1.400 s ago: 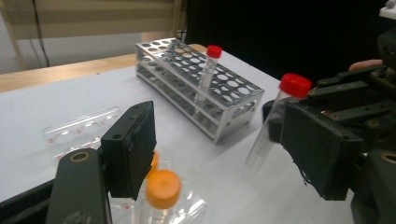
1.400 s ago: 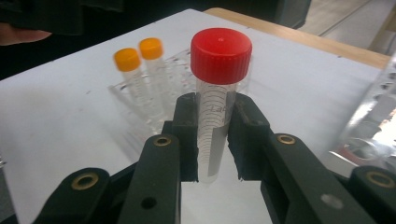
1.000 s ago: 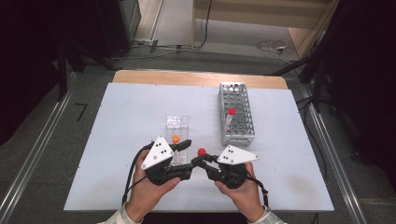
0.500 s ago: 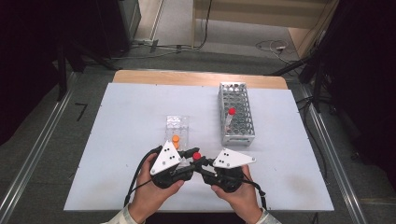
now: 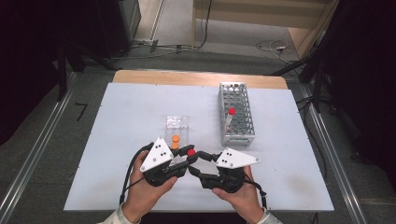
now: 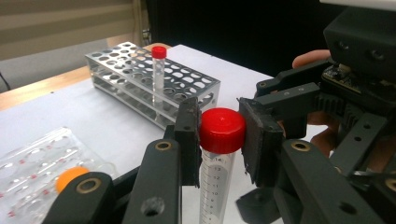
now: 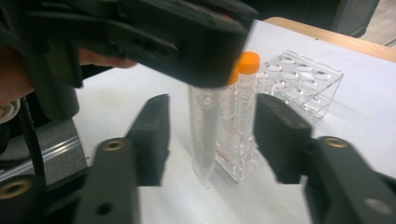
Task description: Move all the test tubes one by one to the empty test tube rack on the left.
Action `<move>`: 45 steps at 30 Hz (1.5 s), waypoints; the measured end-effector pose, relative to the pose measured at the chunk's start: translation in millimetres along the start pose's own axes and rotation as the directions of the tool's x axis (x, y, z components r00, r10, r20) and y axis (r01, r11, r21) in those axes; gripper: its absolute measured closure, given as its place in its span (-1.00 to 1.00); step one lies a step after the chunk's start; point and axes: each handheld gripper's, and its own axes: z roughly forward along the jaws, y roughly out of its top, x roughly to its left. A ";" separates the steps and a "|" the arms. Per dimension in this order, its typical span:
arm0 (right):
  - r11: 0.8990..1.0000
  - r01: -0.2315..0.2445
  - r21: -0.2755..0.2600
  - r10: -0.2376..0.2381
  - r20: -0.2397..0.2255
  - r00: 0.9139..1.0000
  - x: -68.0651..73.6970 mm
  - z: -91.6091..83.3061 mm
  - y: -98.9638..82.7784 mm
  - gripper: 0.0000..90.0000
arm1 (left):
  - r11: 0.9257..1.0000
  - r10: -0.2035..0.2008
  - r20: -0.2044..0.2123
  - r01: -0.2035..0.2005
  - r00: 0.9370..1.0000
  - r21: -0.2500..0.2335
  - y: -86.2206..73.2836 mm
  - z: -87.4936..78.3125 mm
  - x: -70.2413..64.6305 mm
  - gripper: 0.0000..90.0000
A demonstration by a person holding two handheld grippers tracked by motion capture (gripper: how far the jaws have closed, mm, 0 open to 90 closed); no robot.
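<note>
Left gripper view: left tongs (image 6: 219,135) newly clamping red-capped tube (image 6: 218,158).

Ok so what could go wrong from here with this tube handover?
1. The left gripper has just been closing on the red cap alone, while the right gripper has just been opening, its pads off the tube between them. A cap-only hold may let the tube slip or swing.
2. The tube's tip hangs close beside the clear rack and its orange-capped tube; a careless move could knock them.
</note>
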 end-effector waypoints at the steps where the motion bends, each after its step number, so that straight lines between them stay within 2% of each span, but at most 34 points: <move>1: 1.000 -0.003 -0.001 0.003 0.006 1.000 -0.6 0.1 -0.2 -0.20 | 1.000 -0.001 -0.008 0.001 1.000 0.001 0.8 -2.1 1.6 0.57; 9: 1.000 -0.020 -0.011 0.020 0.035 0.999 -7.8 -2.8 -0.3 -0.46 | 0.999 -0.025 -0.052 0.024 0.998 -0.022 7.6 -18.1 15.4 0.57; 19: 0.999 -0.039 -0.011 0.039 0.058 0.998 -14.0 -5.1 -0.3 -0.51 | 0.999 -0.044 -0.098 0.042 0.994 -0.024 10.9 -29.5 28.3 0.57; 26: 0.999 -0.050 -0.005 0.050 0.062 0.997 -16.3 -4.7 -0.8 -0.50 | 0.998 -0.054 -0.146 0.049 0.988 -0.038 10.2 -29.3 42.9 0.57; 32: 0.998 -0.057 -0.004 0.057 0.066 0.996 -17.5 -3.7 -1.5 -0.49 | 0.998 -0.047 -0.200 0.037 0.979 -0.051 13.1 -26.3 56.3 0.57; 38: 0.998 -0.062 0.000 0.062 0.070 0.996 -18.2 -3.4 -1.9 -0.48 | 0.996 -0.071 -0.217 0.056 0.973 -0.072 12.8 -20.0 66.6 0.57; 45: 0.998 -0.062 0.001 0.062 0.072 0.995 -18.9 -3.1 -2.5 -0.46 | 0.997 -0.065 -0.231 0.053 0.971 -0.057 6.3 -10.0 68.9 0.57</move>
